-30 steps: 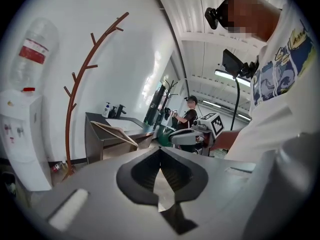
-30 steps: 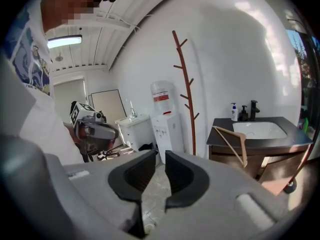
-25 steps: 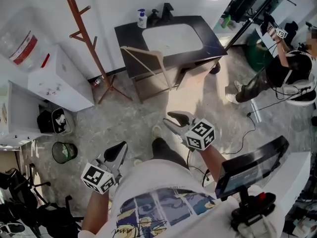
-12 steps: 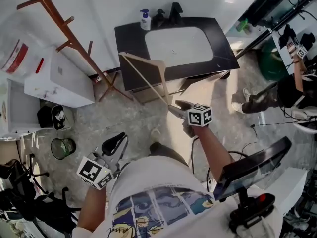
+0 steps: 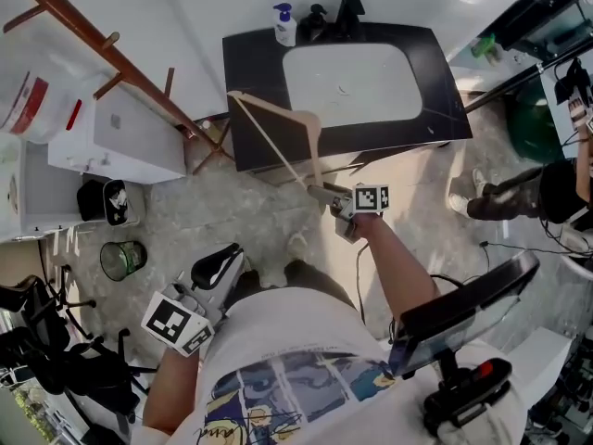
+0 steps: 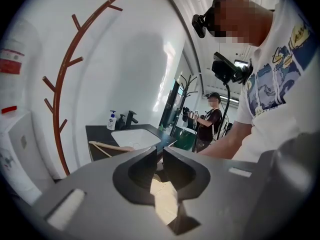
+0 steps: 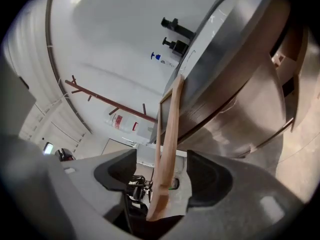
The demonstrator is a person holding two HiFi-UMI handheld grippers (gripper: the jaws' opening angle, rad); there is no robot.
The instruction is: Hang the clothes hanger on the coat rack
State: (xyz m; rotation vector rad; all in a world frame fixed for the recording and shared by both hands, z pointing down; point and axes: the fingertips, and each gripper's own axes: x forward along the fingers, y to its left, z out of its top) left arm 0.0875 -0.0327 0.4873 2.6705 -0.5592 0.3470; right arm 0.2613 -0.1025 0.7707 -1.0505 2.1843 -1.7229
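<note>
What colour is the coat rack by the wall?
Reddish-brown: the coat rack has pole and pegs alike in that colour; the left gripper view shows it best.

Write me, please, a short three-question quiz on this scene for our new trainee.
1. True or false: the wooden clothes hanger already hangs on the coat rack.
2. Which of these stands on the black vanity top? A) soap dispenser B) kettle C) mug
3. What is between the jaws of the right gripper?
Key: 1 false, it leans against the vanity. 2 A. 3 The hanger's end; the jaws stand open, having just been opening, and do not grip it.
</note>
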